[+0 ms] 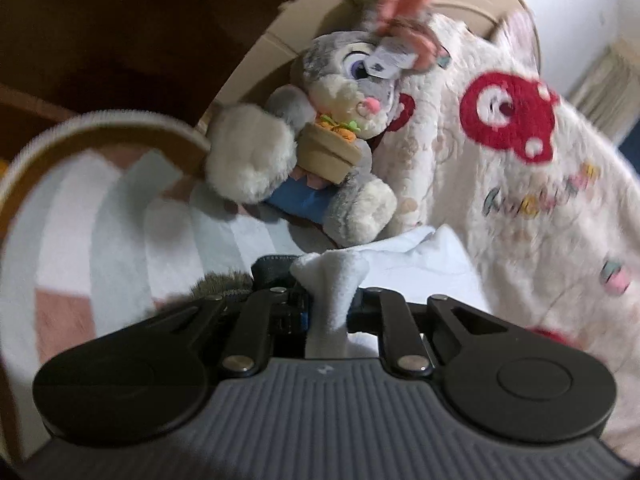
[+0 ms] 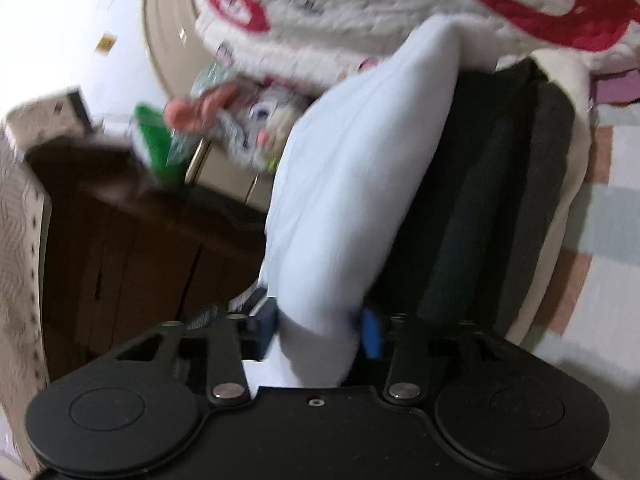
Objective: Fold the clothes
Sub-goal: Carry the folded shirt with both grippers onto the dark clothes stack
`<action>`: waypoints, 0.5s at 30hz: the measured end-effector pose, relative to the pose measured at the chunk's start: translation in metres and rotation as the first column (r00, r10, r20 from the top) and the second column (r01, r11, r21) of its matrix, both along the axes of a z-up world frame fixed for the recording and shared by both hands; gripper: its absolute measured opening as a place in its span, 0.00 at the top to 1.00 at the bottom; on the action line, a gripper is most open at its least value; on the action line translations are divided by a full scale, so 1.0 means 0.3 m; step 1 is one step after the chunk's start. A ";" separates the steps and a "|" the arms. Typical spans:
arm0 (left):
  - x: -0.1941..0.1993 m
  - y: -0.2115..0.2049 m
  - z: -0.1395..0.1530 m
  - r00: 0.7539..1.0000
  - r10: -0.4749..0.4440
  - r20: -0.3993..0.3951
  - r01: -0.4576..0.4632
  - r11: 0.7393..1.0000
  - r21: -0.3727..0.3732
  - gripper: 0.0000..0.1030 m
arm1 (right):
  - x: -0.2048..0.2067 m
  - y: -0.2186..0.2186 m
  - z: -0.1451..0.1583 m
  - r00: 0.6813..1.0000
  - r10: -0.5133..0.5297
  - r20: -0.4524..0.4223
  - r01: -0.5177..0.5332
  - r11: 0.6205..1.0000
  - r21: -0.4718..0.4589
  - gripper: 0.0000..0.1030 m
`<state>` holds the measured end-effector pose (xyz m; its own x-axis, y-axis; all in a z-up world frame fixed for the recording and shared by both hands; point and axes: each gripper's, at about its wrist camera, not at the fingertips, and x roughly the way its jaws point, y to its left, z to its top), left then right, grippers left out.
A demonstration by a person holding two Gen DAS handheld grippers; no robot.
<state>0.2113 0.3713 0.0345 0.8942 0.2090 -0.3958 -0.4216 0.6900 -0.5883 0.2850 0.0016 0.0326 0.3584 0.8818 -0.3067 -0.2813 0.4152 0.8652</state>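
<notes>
Bedside, both grippers (image 1: 328,300) (image 2: 320,328) clamp white garment (image 2: 352,168).

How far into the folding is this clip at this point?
Already done, it seems: a stack of folded dark clothes lies on the striped bedcover. In hand: the left gripper and right gripper each pinch part of a white garment, lifted off the bed. Left: laying it down and folding it. Whether both hold one piece I cannot confirm. The fleece blanket and plush rabbit sit untouched.
</notes>
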 end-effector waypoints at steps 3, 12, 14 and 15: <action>0.012 -0.039 0.023 0.999 0.016 -0.044 -0.011 0.993 0.117 0.87 | -0.037 0.021 0.001 0.999 0.036 0.023 -0.035 0.998 -0.046 0.81; 0.005 -0.047 0.042 0.992 0.033 -0.123 -0.006 0.977 0.214 0.66 | 0.039 -0.079 -0.090 0.987 0.111 -0.115 -0.096 0.987 0.125 0.64; -0.013 -0.065 0.096 0.986 0.073 -0.148 -0.029 0.958 0.284 0.60 | 0.053 -0.131 -0.065 0.995 0.078 -0.065 -0.071 0.991 0.111 0.39; -0.024 -0.084 0.129 0.985 0.093 -0.147 -0.040 0.942 0.335 0.59 | 0.061 -0.157 -0.048 0.997 0.059 -0.043 -0.053 0.991 0.124 0.38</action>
